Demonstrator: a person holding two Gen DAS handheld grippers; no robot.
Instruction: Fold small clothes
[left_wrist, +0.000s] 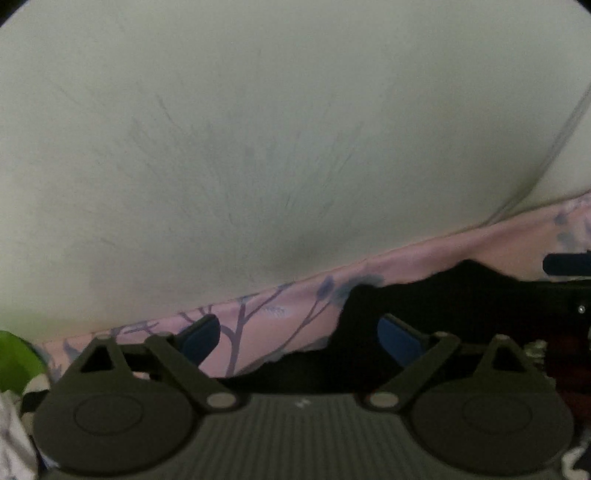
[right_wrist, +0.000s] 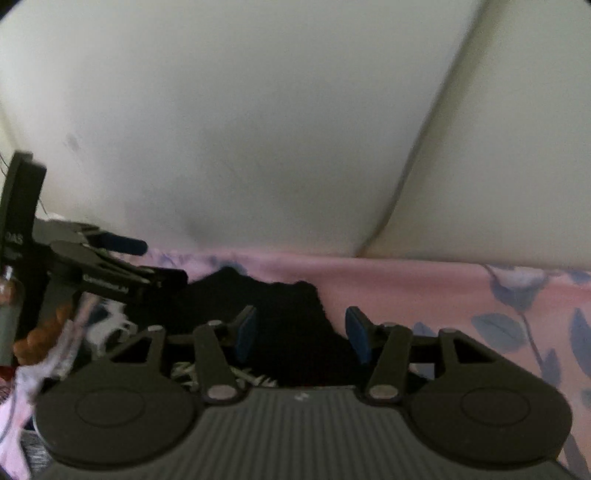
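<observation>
A pale wall (right_wrist: 258, 110) fills most of both views, and below it runs a bed under a pink floral sheet (right_wrist: 424, 288). On that sheet lies the black garment (right_wrist: 288, 325), a dark, ragged-edged heap straight ahead of the right gripper (right_wrist: 303, 334) and partly between its blue pads, which stand well apart with nothing pinched between them. From the left gripper (left_wrist: 299, 338) the same black garment (left_wrist: 424, 295) lies ahead and to the right, its visible edge running across the view towards the other tool; this gripper too is spread wide and holds nothing, its right pad over the dark cloth and its left pad over bare sheet. I judge the right gripper the better centred on the cloth, so the coming pinch turns on finding an edge just ahead of its pads. Much is hard to read: the garment is so dark that no seam, sleeve or long axis shows, its near part is hidden behind both gripper bodies, and the black-and-white patterned clothes (right_wrist: 110, 328) left of the right gripper are blurred.
</observation>
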